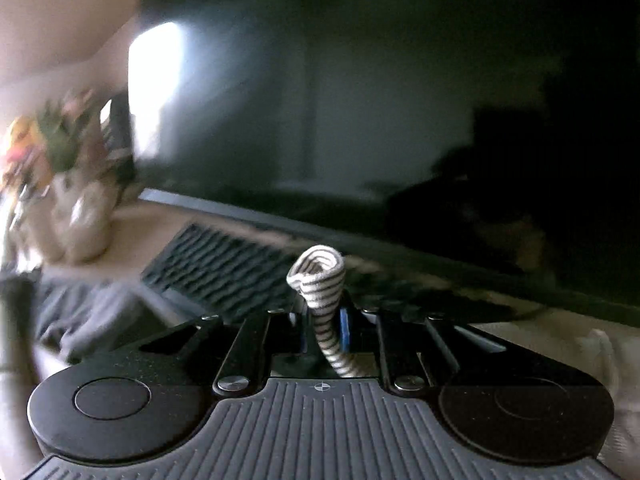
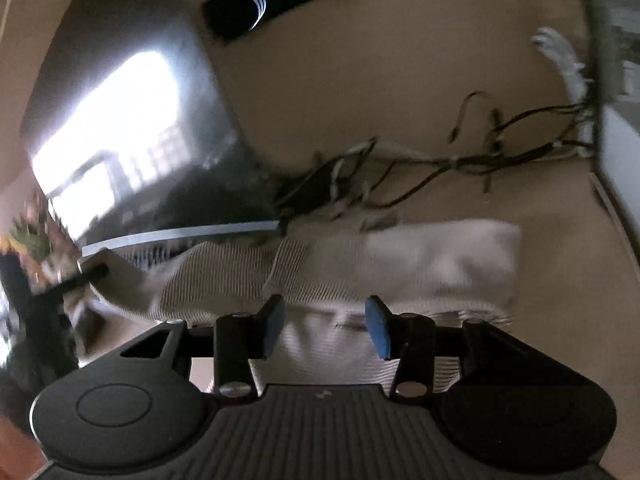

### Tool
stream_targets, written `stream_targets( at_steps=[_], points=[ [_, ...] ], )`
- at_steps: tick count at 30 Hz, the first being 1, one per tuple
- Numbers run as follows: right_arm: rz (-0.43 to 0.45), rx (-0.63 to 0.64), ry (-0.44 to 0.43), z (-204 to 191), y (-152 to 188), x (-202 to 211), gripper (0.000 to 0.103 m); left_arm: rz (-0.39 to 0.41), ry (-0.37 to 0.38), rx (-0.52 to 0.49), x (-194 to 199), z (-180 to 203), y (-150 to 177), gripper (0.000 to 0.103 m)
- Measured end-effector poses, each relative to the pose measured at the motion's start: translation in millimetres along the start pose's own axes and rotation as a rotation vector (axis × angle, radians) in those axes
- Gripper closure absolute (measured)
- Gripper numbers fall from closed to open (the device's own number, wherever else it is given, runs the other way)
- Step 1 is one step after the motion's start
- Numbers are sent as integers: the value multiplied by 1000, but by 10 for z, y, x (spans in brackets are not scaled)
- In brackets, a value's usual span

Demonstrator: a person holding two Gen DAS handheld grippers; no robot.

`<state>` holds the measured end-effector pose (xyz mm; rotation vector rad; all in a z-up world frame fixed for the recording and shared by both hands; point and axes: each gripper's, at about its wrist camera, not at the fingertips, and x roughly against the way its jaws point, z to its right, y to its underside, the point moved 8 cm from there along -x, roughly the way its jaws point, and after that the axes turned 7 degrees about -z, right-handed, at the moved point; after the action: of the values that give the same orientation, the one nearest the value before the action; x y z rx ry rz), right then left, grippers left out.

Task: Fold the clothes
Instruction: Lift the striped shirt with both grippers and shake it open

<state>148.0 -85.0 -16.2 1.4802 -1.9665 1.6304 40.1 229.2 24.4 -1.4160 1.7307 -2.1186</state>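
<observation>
My left gripper (image 1: 323, 320) is shut on a bunched fold of the white striped garment (image 1: 318, 276); the cloth sticks up above the jaws and trails down behind them. In the right wrist view the same striped garment (image 2: 320, 264) lies stretched across the tan table, part ribbed stripes, part plain white. My right gripper (image 2: 325, 328) is open and empty, its blue pads (image 2: 378, 330) just above the cloth's near edge. The other gripper (image 2: 76, 276) shows at the left, holding the cloth's far end.
A large dark monitor (image 1: 400, 120) stands close ahead, with a keyboard (image 1: 224, 264) below it. A vase of flowers (image 1: 68, 184) stands at the left. Grey cloth (image 1: 80, 312) lies near it. Tangled cables (image 2: 440, 160) lie behind the garment on the table (image 2: 560, 340).
</observation>
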Motion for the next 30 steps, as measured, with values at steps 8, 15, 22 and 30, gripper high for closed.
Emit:
stream_targets(
  at_steps=[8, 15, 22, 30],
  points=[
    [-35, 275, 92, -356, 38, -619, 61, -93, 12, 106, -6, -396, 161, 35],
    [-25, 320, 75, -614, 9, -1191, 61, -218, 121, 100, 491, -345, 684, 9],
    [-47, 298, 66, -596, 28, -1551, 89, -384, 265, 8, 854, 151, 1304, 8],
    [102, 167, 111, -109, -182, -309, 103, -398, 394, -39, 686, 590, 1364, 7]
  ],
)
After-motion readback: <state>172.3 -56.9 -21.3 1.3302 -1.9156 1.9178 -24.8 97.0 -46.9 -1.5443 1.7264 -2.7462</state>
